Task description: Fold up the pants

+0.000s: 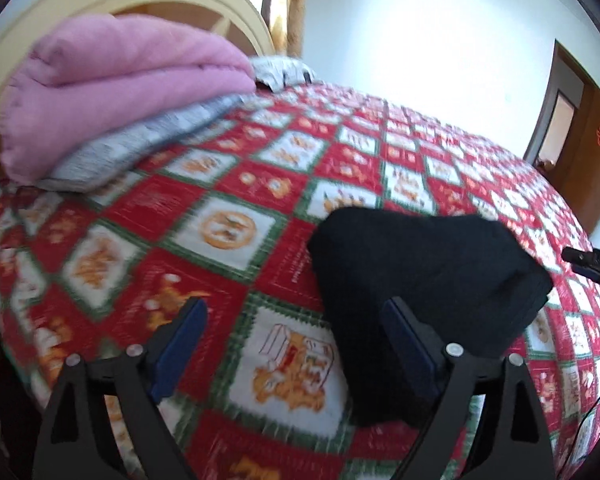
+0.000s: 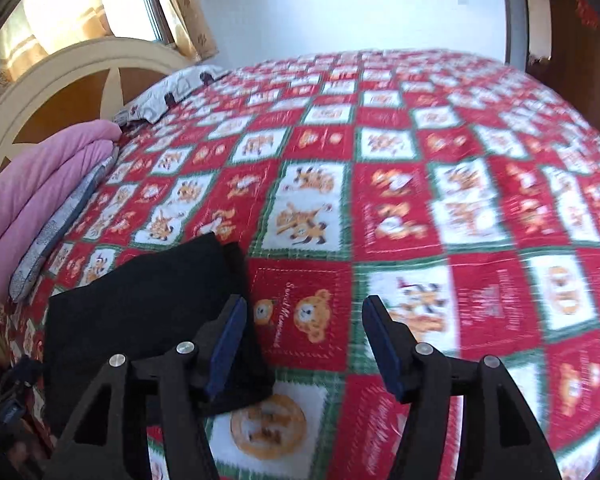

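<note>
Now the folded black pants [image 1: 428,280] lie on the red patchwork quilt [image 1: 228,208], well apart from the pink blanket [image 1: 112,84] by the headboard [image 2: 60,76]. Left gripper [image 1: 296,344] and right gripper [image 2: 304,336] both gape, holding nothing.

— What sort of place is this?
— A bedroom in a home: a bed [image 2: 380,208] under a red patchwork quilt, cream headboard [image 2: 60,76] at the left, pink blanket [image 1: 112,88], curtained window [image 2: 112,4], and a wooden door [image 1: 588,152] far right.
</note>
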A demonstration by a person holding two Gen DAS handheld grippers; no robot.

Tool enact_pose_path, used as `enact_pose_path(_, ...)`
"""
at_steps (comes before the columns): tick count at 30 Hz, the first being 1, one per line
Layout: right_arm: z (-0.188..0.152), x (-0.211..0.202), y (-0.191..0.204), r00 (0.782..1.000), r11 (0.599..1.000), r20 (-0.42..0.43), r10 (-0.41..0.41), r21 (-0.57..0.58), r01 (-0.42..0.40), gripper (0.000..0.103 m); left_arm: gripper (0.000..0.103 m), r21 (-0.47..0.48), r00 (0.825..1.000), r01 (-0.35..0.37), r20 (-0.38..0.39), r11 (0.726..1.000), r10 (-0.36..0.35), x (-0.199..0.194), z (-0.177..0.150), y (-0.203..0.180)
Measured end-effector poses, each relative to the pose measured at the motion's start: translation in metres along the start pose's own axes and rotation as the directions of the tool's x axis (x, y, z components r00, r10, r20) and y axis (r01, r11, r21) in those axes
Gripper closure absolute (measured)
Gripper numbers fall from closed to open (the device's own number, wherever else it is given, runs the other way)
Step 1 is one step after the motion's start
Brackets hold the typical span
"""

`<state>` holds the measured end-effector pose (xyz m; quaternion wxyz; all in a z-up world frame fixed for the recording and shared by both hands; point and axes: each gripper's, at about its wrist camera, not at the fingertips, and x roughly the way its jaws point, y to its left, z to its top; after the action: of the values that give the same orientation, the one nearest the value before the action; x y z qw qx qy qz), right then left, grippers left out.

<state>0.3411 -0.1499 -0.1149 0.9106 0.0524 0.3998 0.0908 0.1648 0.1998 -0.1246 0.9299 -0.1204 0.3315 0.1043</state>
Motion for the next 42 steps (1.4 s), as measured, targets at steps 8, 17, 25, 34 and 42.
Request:
enact_pose_path(8,-0.044,-0.138,0.024,0.979,0.976,0.202,0.022,-0.215,0.023,0.04,0.01,-0.011,0.987,0.048,0.157,0.999,-0.046,-0.098,-0.013,-0.016)
enact_pose_path(17,-0.117,-0.249,0.048,0.934,0.97,0.34,0.11,-0.242,-0.026,0.033,0.004,0.011,0.956,0.116,0.269,0.993,-0.114,-0.172,-0.025,-0.032)
enact_pose_path(25,-0.156,-0.296,0.03,0.906,0.98,0.412,0.095,-0.199,-0.012,0.032,0.0,0.08,0.924,0.123,0.353,0.989,-0.144,-0.208,-0.029,-0.056)
enact_pose_path(34,-0.162,-0.3,0.024,0.902,0.981,0.421,0.101,-0.193,-0.02,0.032,0.0,0.08,0.932,0.106,0.341,0.991,-0.127,-0.204,-0.035,-0.059)
enact_pose_path(42,-0.165,-0.299,0.025,0.903,0.981,0.416,0.106,-0.193,-0.026,0.032,0.0,0.093,0.932,0.092,0.343,0.991,-0.118,-0.205,-0.036,-0.063)
